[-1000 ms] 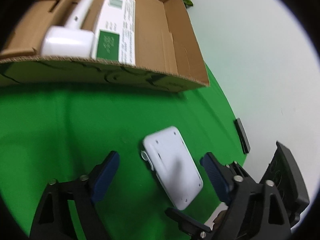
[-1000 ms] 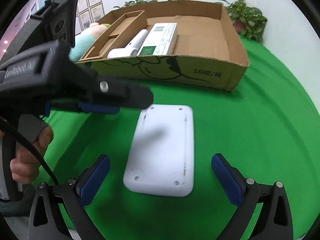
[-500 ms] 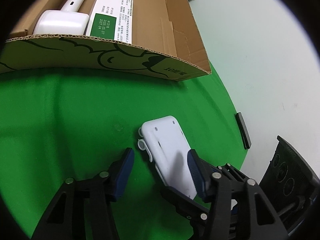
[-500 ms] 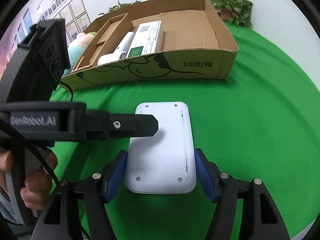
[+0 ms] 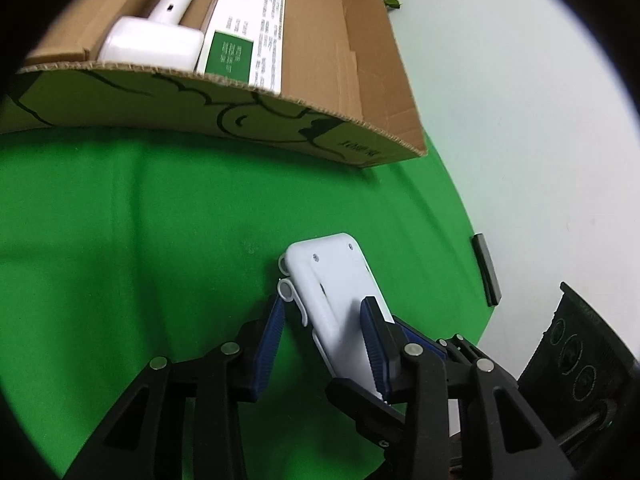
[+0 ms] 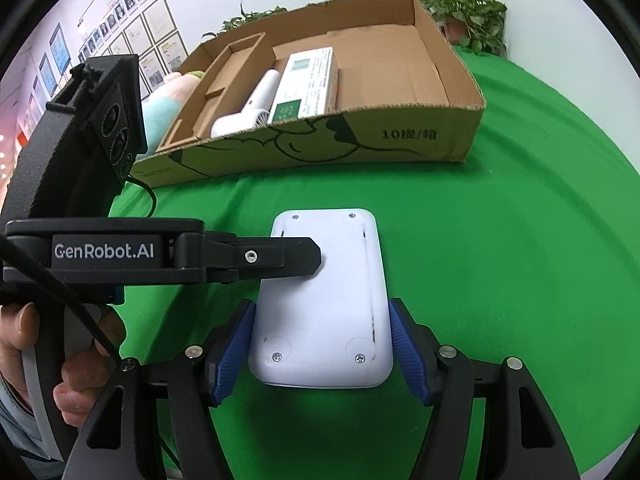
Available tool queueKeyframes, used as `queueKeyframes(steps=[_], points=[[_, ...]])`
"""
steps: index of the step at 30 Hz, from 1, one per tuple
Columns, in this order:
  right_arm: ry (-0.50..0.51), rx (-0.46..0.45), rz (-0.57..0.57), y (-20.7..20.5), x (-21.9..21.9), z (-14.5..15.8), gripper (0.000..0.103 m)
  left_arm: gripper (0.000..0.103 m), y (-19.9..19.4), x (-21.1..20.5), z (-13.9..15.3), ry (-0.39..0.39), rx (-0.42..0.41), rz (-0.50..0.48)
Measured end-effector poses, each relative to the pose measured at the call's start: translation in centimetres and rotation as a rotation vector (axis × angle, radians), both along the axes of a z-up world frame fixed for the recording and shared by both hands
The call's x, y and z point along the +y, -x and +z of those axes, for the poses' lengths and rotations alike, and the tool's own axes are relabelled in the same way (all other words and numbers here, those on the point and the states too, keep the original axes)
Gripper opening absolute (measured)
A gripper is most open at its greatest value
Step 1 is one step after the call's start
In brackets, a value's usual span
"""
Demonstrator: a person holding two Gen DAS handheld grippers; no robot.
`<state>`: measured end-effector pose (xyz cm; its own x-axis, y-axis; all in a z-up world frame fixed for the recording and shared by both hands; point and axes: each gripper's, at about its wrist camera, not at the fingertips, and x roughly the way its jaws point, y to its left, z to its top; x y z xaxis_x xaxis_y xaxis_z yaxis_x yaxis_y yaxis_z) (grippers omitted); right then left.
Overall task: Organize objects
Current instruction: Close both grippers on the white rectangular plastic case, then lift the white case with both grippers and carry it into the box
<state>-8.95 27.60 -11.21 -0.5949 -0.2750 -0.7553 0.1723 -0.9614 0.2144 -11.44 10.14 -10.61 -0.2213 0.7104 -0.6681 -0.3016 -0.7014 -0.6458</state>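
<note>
Cardboard box (image 6: 420, 148) holding white hair dryer (image 6: 248, 112), green-and-white carton (image 6: 308, 80)

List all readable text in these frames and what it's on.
"GenRobot.AI": side of the black left gripper.
"10提/箱": front wall of the brown cardboard box.
White and green carton in the box: print too small to read.
Wall posters: unreadable.

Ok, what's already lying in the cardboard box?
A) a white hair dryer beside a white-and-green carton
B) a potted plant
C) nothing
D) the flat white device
A: in the cardboard box, a white hair dryer lies beside a white-and-green carton; the flat white device lies outside it on the green cloth.
</note>
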Motion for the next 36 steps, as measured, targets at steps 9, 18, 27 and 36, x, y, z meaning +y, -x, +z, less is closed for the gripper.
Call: queueKeyframes(steps=[9,18,27,36], points=[[0.003,0.100,0.007,-0.3,-0.7,2.6,0.063,0.026,0.0,-0.7,3.7,-0.015,0.085,0.008],[0.031,0.230,-0.012,1.0,-0.9,7.8,0.063,0.025,1.4,-0.3,10.9,0.032,0.282,-0.015],[0.056,0.283,-0.018,9.1,0.3,13.1,0.063,0.024,9.5,2.0,17.5,0.128,0.422,-0.054],[0.120,0.171,-0.041,19.2,3.1,14.0,0.063,0.024,17.2,4.3,16.8,0.177,0.318,-0.083]])
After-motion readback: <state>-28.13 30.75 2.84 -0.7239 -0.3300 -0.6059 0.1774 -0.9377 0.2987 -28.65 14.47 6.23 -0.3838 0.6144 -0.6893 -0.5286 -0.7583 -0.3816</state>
